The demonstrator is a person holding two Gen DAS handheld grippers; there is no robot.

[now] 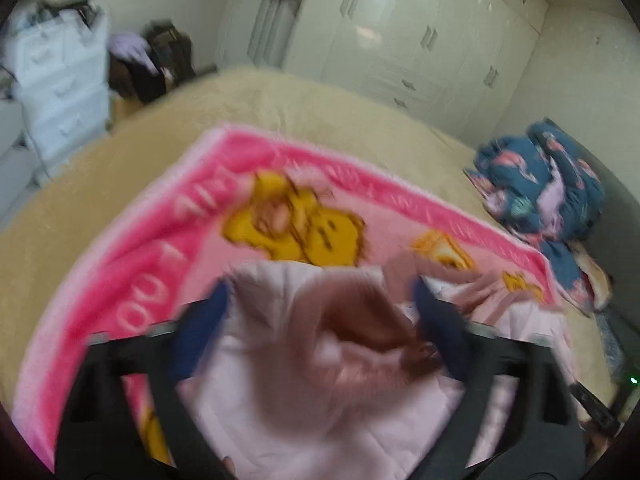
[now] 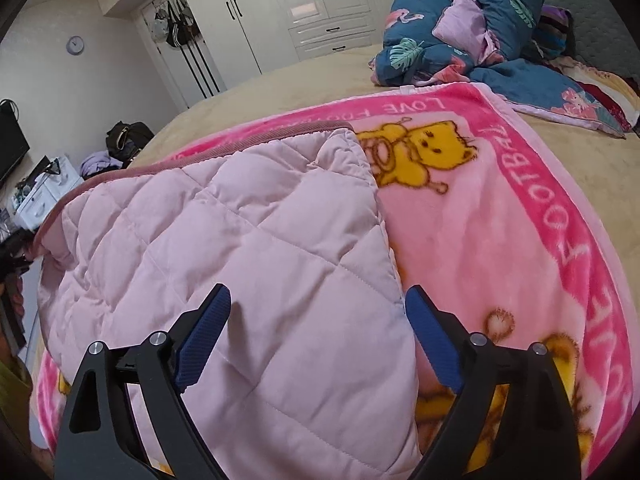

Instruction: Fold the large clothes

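with both the left claw (image 1: 320, 300) and right claw (image 2: 318, 306) spread wide and gripping nothing, the pink quilted jacket (image 2: 224, 240) lies loose on the pink teddy-bear blanket (image 2: 500, 232) over the bed (image 2: 280, 80), so its puffy fold may spring open or drag the blanket.

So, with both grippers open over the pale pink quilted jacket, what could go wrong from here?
1. The pale pink quilted jacket lies puffy and uneven; released by the open left gripper and right gripper, its fold may spring back.
2. The jacket rests on the pink teddy-bear fleece blanket; a deep pinch might catch both layers.
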